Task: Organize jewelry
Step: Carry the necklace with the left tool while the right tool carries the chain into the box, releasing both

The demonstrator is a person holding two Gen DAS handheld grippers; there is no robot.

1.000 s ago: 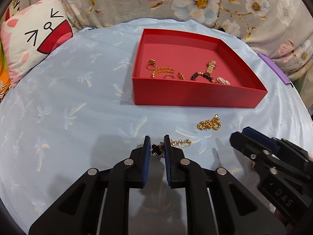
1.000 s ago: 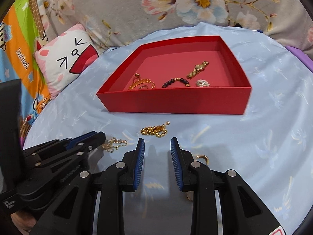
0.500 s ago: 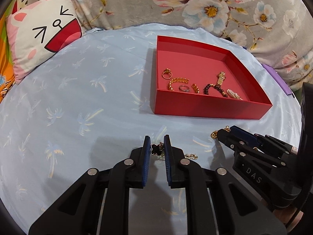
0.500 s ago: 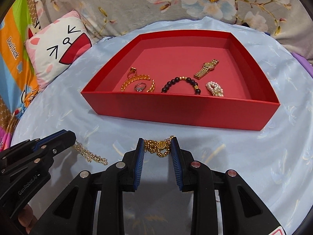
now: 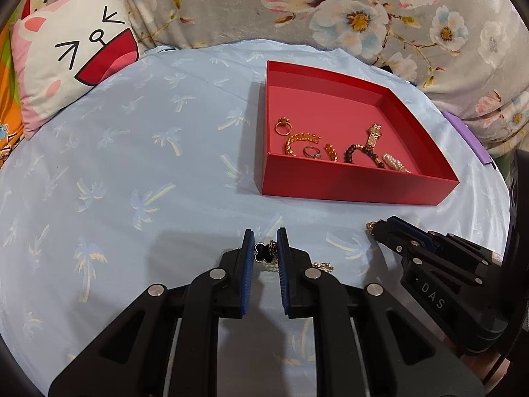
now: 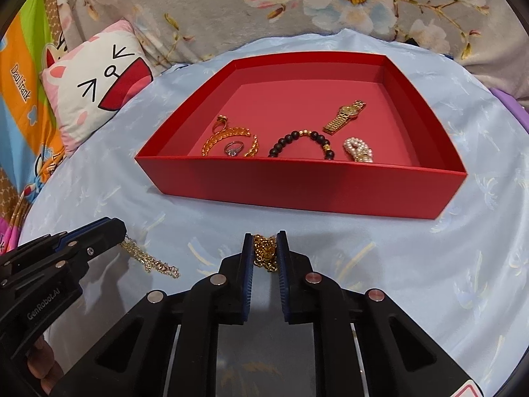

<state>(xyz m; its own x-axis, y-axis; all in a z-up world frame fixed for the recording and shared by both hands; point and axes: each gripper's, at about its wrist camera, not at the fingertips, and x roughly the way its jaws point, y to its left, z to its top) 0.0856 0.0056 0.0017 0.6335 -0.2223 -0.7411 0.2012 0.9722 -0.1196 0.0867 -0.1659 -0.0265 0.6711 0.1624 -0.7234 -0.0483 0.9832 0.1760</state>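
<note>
A red box point(image 5: 347, 188) point(image 6: 297, 192) sits on the blue cloth and holds gold rings, a gold chain, a dark bead bracelet point(image 6: 301, 140), a gold watch point(image 6: 345, 115) and a pearl piece point(image 6: 358, 150). My left gripper point(image 5: 266, 253) is shut on a black clover necklace point(image 5: 263, 252); its gold chain point(image 6: 148, 259) trails down to the cloth. My right gripper point(image 6: 264, 251) is shut on a gold chain bracelet point(image 6: 264, 251), just in front of the box's near wall. The right gripper also shows in the left wrist view point(image 5: 380, 230).
A cat-face pillow point(image 5: 72, 63) lies at the far left. A floral blanket point(image 6: 330, 3) rises behind the box. A purple edge point(image 5: 469, 142) shows at the right of the cloth. The left gripper's body point(image 6: 59, 258) sits close at the right gripper's left.
My right gripper moved forward to the gold bracelet and shut on it. My left gripper, holding the clover necklace, lifted and drew back left, the chain trailing.
</note>
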